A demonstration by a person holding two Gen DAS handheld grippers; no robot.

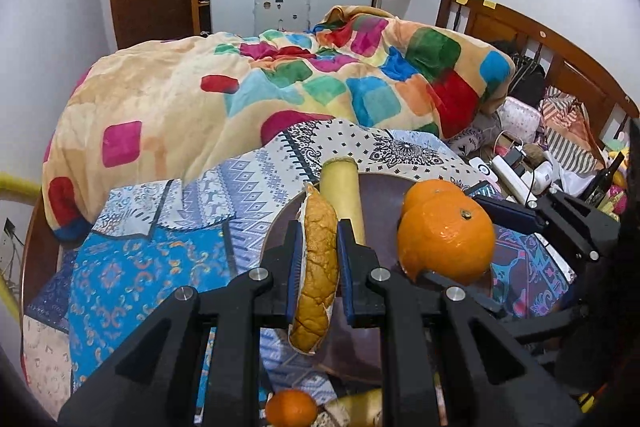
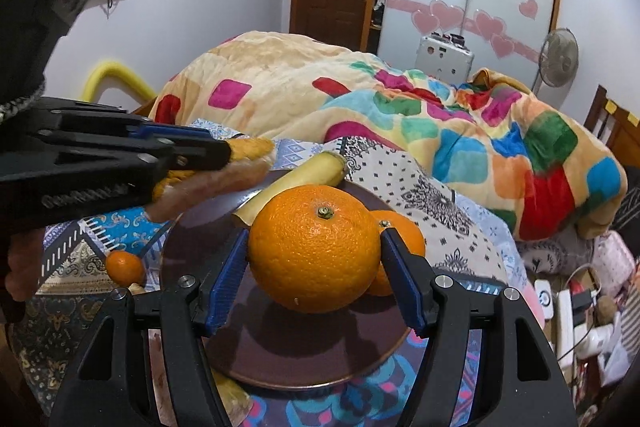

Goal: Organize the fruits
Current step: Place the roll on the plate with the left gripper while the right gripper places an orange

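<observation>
My left gripper is shut on a piece of orange peel, held above the dark brown plate. My right gripper is shut on a large orange just over the plate. A second orange and a pale yellow banana piece lie on the plate. The large orange and the right gripper also show in the left wrist view. A small tangerine lies on the bedsheet left of the plate; it shows too in the left wrist view.
The plate rests on a patterned blue bedsheet. A colourful quilt is heaped behind. Chargers, cables and clutter lie to the right by the wooden headboard. More peel lies near the tangerine.
</observation>
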